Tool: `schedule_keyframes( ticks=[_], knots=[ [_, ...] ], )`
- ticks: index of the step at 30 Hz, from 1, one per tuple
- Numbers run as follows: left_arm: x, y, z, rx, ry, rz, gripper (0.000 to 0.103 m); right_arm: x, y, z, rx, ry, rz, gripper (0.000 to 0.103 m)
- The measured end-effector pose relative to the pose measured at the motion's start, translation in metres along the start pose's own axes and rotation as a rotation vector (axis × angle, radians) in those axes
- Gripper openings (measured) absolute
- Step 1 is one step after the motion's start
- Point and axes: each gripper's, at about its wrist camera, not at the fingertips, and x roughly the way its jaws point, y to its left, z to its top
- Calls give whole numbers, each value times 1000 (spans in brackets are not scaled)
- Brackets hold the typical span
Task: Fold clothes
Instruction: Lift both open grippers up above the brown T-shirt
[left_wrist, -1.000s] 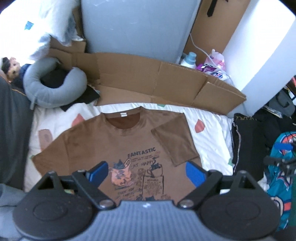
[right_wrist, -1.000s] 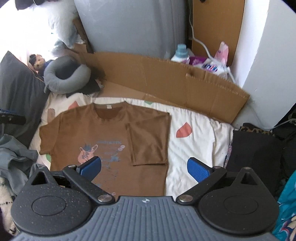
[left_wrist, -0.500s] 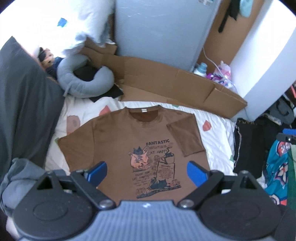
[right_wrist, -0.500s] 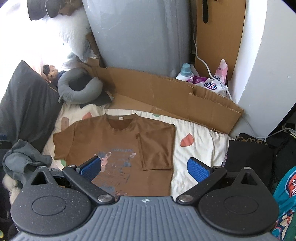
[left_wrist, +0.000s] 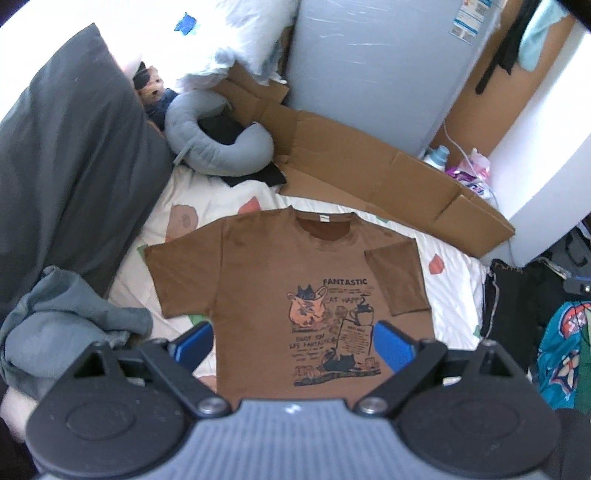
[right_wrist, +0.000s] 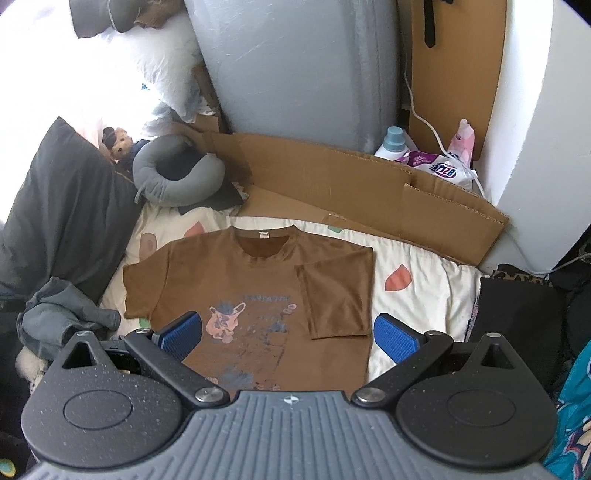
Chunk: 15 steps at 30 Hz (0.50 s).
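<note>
Brown T-shirt (left_wrist: 266, 284): lies flat, print side up, on the bed (left_wrist: 454, 280), collar toward the cardboard; the sleeve on the right of the view is folded in over the chest, the other sleeve is spread out to the side.
Print: cats and the word FANTASTIC (clear in the left wrist view, washed out in the right).
Left gripper (left_wrist: 293, 345): held above the shirt's lower half, blue pads spread wide, nothing between them.
Right gripper (right_wrist: 288, 338): above the hem and the folded sleeve, likewise spread apart and empty.
Bed cover: cream with coloured patches.
Cardboard (right_wrist: 332, 181): flattened sheets propped along the far edge of the bed.
Neck pillow (left_wrist: 218, 147): grey, beyond the spread sleeve.
Grey garment (left_wrist: 66, 325): crumpled just beside the spread sleeve.
Dark pillow (left_wrist: 66, 155): leaning along the left side.
</note>
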Motion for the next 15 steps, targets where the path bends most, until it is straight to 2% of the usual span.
schedule_keyframes(
  ticks=[8,15],
  knots=[
    [9,30,-15,-33,-21,12,95,29,20,-1,-9,10,3,102],
    [30,50,-24,-74,-39,11,96,71,37,-9,-34,18,-22,102]
  ],
)
